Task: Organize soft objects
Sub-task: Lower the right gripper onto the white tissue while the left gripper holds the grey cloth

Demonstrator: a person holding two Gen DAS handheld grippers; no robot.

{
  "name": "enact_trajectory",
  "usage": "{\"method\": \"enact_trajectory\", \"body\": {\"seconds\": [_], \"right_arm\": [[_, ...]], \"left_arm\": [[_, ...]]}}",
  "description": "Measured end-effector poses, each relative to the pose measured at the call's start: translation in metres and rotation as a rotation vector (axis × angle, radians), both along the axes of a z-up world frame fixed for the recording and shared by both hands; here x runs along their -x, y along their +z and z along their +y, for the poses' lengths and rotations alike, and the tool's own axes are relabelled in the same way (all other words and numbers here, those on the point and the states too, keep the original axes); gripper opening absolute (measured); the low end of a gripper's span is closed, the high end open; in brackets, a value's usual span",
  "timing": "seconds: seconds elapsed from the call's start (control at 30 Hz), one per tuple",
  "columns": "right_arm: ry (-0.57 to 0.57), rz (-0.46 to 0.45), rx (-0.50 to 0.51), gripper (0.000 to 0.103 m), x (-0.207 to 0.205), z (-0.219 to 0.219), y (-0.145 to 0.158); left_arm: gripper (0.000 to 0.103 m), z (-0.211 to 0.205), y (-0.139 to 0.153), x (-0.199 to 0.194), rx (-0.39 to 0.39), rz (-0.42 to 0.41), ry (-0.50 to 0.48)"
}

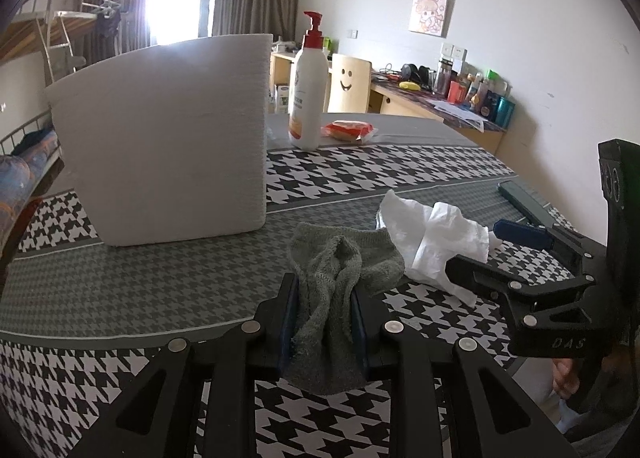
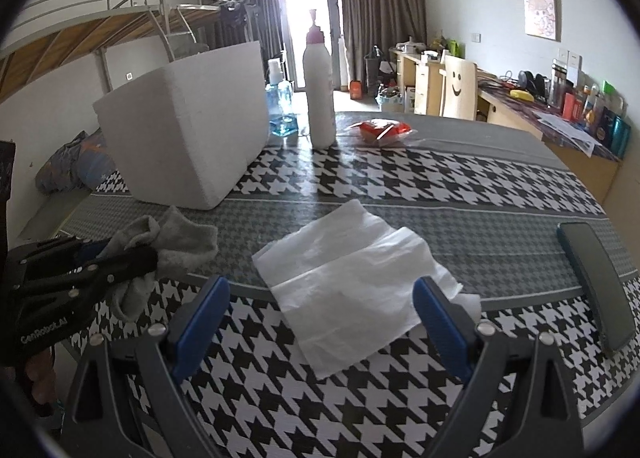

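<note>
I had the left gripper (image 1: 324,322) pinching the grey sock (image 1: 340,270), bunched between its pads and draping onto the tablecloth (image 1: 120,278), near the foam box (image 1: 168,137). I judged the box, standing open-topped just beyond it on the left, to be where the soft things belonged, so the pinch kept the sock ready to carry there. My right gripper (image 2: 322,322) was spread wide and low over the near edge of the tissue (image 2: 344,278), which lay flat to the sock's right, jaws straddling it without touching, likely set for the next pickup. A bottle (image 1: 308,81) stood farther back.
</note>
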State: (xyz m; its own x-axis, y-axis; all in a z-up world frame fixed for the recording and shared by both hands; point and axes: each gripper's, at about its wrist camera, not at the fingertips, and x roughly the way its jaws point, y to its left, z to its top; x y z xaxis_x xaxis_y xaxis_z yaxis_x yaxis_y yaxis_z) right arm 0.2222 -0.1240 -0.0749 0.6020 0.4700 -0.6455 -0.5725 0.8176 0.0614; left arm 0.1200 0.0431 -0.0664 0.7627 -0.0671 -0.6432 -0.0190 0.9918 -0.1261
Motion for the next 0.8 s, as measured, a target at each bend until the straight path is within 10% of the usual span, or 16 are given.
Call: {"method": "enact_trajectory", "body": {"seconds": [0.8], "right_arm": [[0.040,0.074,0.144,0.047,-0.003,0.027,-0.023]], "left_arm": [[0.026,0.008,-0.003,0.000,0.007,0.010,0.018]]}}
